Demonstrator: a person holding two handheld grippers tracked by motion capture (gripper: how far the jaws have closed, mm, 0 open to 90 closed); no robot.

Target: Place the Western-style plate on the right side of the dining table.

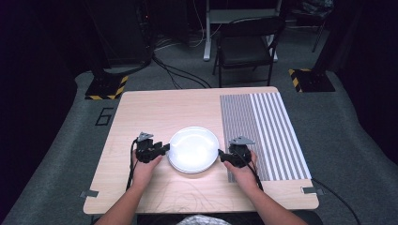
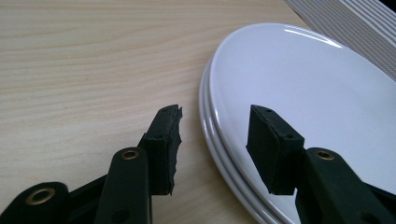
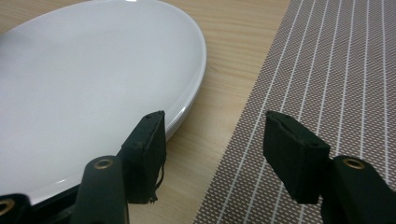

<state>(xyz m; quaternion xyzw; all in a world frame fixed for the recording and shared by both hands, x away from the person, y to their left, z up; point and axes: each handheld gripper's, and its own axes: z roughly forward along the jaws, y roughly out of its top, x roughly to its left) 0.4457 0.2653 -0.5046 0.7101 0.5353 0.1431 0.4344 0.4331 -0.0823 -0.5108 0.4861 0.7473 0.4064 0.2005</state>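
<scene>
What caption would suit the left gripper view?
Open left gripper straddling the rim of stacked white plates on a wooden table.

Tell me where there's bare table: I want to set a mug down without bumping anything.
Free: the wood behind the stacked white plates, left of the striped placemat, and the near strip of the table between the forearms. Crowded: beside the plates, where the left tool and right tool flank the rim, both open.

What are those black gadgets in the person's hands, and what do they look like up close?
They are hand-held grippers. The left gripper and right gripper are black, each topped by a grey three-cornered plate and trailing a black cable. Each ends in two flat black fingers with brass-coloured rivets; one pad's edge looks ragged. The forearms are bare, with no sleeves in view.
</scene>
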